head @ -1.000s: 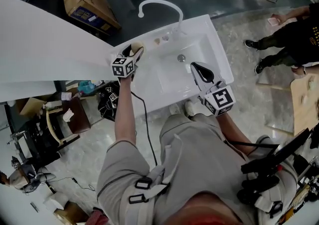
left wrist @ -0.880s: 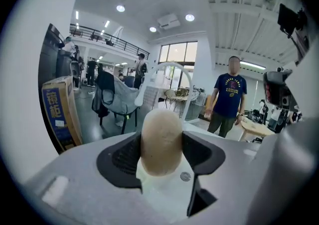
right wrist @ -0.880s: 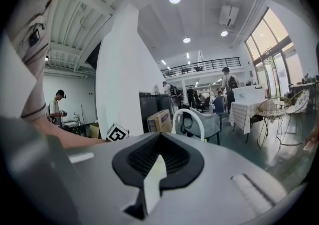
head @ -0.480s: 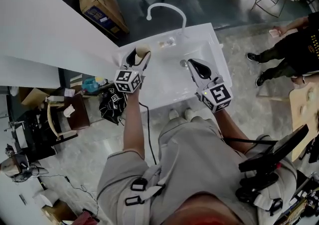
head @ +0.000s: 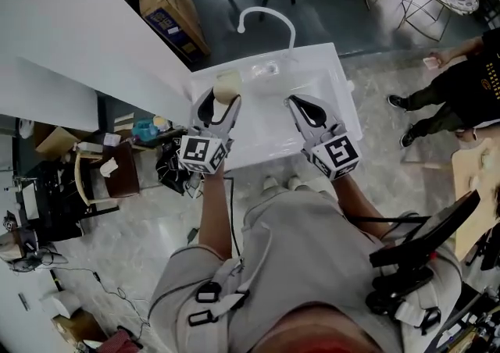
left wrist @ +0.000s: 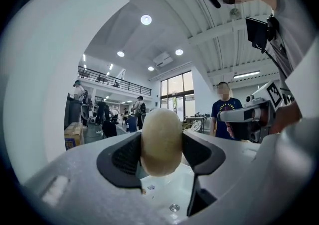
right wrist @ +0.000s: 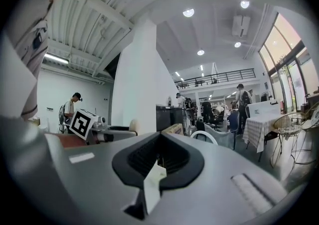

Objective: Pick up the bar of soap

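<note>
Head view is kinda dim and flat, with washed-out colours; the white sink (head: 269, 121) and wall (head: 70, 39) are the brightest bits, and the floor is murky grey. Straight lines bow hard toward the edges. Both gripper views are heavy fisheye with black corners all round. Light comes from round ceiling lamps (left wrist: 146, 19) and tall windows (left wrist: 174, 100), and in the right gripper view the windows (right wrist: 291, 64) go nearly white. The soap (left wrist: 160, 134) is evenly lit, with soft shade on its underside. Up close, the grey body of the right claw (right wrist: 158, 155) looks smooth and a bit soft, while the far room stays fairly sharp.
</note>
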A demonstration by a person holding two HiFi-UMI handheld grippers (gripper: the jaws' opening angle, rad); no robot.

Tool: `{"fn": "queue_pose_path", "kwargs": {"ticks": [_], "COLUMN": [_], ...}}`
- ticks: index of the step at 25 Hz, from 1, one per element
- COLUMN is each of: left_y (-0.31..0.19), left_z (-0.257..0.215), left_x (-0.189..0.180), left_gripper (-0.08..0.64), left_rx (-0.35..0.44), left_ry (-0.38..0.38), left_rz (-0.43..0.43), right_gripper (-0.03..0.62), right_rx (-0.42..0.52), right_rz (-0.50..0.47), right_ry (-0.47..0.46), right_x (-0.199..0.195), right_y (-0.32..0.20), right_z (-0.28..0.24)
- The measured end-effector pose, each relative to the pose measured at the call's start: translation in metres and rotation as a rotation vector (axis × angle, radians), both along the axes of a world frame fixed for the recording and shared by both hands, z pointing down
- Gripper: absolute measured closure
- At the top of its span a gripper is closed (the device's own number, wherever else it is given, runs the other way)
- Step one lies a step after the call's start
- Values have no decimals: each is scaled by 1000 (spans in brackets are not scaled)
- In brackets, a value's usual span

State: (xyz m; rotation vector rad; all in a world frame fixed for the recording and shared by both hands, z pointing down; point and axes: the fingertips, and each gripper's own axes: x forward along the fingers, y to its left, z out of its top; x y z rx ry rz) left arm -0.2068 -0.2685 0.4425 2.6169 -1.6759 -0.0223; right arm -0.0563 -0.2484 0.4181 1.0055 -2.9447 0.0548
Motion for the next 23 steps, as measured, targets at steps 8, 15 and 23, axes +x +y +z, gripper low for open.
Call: {"fn": "queue_pose_path", "kwargs": {"ticks": [8,15,23], "left_y": [47,69,85], "left_z": [-27,-38,-61], "left_x": [6,13,20], "left_gripper": [307,307,308], "left_rx": [63,89,115], "left_ry": [6,11,15], "left_rz": [-69,-87,-84], "right_gripper": [591,591,592], "right_rx": [25,29,36], "right_rz": [-28,-30,-37], "right_ry": [-27,-36,-46], "right_x": [-4,-6,-6], "right_y": [16,23,32], "right_z": [-13,-17,-21]}}
